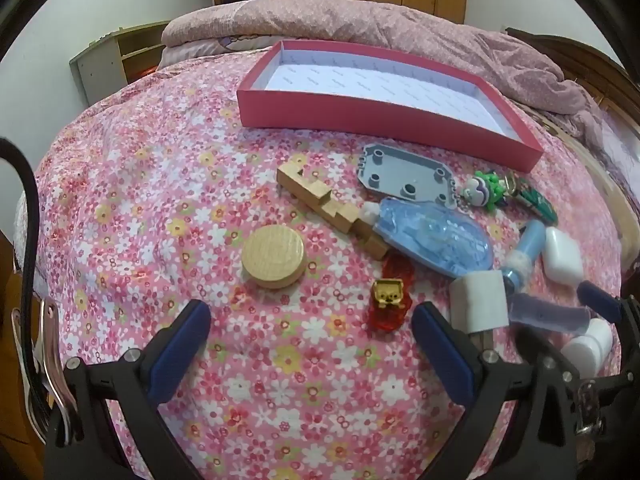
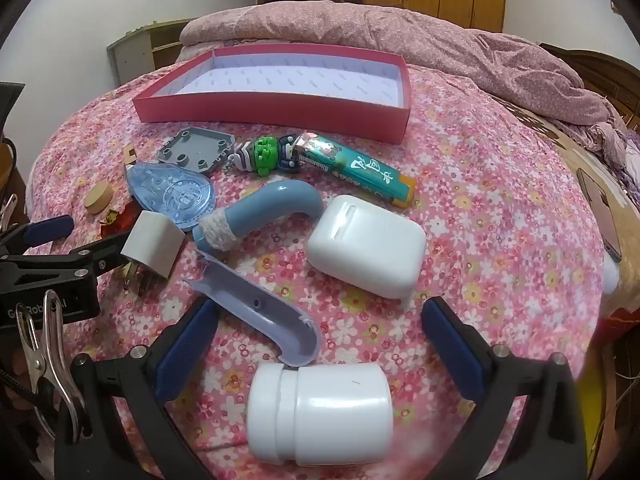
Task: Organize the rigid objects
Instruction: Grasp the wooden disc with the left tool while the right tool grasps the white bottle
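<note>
Looking through the left wrist view first: we see the left gripper (image 1: 310, 344) low over the flowered bedspread (image 1: 160, 184), fingers spread wide with nothing between them.
Left fingers: the right-hand pad (image 1: 444, 344) sits just beside a white plug (image 1: 478, 304); we cannot tell if they touch.
Ahead of it: a round wooden disc (image 1: 274, 257), a small gold figure on a red piece (image 1: 387, 294), a notched wooden block (image 1: 320, 204), a grey plate (image 1: 406, 178) and a clear blue tape dispenser (image 1: 436, 240).
Box: the red box (image 1: 372, 114) lies beyond the objects, its white inside bare.
Only in this view: the wooden block shows whole, and the right gripper's blue fingertip (image 1: 600, 302) enters at the right edge.

Right wrist view: the right gripper (image 2: 320, 356) is also open, low over the bedspread, holding nothing.
Between its fingers: a white bottle (image 2: 320, 412) lies on its side, close to the camera.
Ahead: a lilac curved shell (image 2: 264, 316), a white case (image 2: 368, 244), a blue curved pipe (image 2: 264, 212).
Only in this view: a green tube (image 2: 360, 170) and a green toy figure (image 2: 266, 154) show clearly; the left gripper (image 2: 52, 248) appears at the left edge, by the plug (image 2: 154, 246).
</note>
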